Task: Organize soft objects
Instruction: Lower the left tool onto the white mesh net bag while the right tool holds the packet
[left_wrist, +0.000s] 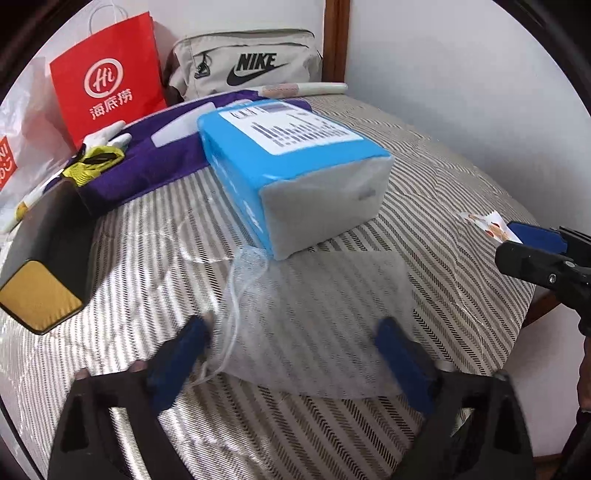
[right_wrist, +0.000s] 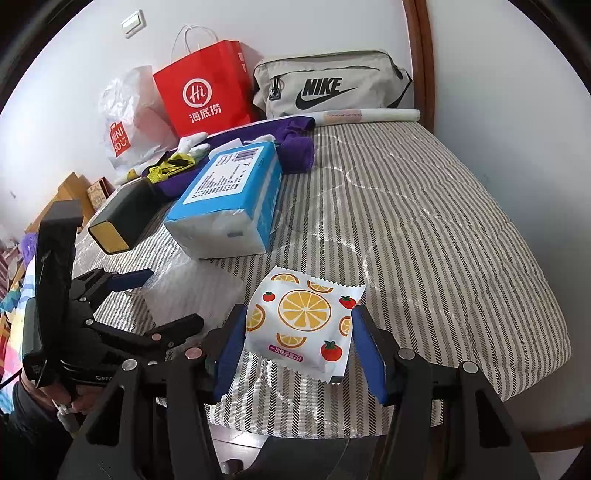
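A thin white mesh bag (left_wrist: 314, 314) with a drawstring lies on the striped bed cover, between the blue fingers of my open left gripper (left_wrist: 291, 332); it also shows in the right wrist view (right_wrist: 192, 288). A white packet printed with oranges and tomatoes (right_wrist: 303, 325) lies near the front edge of the bed, between the blue pads of my right gripper (right_wrist: 299, 328), which look closed against its sides. A blue tissue pack (left_wrist: 291, 166) lies behind the mesh bag, and shows in the right wrist view (right_wrist: 229, 203). The left gripper (right_wrist: 155, 302) stands left of the packet.
A black and yellow box (left_wrist: 48, 258), a purple cloth (left_wrist: 159, 162) with gloves (left_wrist: 99, 155), a red paper bag (left_wrist: 107, 74), a Nike pouch (left_wrist: 243, 62), a white plastic bag (right_wrist: 125, 122) and a rolled paper (right_wrist: 369, 116) sit at the back. The bed cover (right_wrist: 424, 221) ends at a wall on the right.
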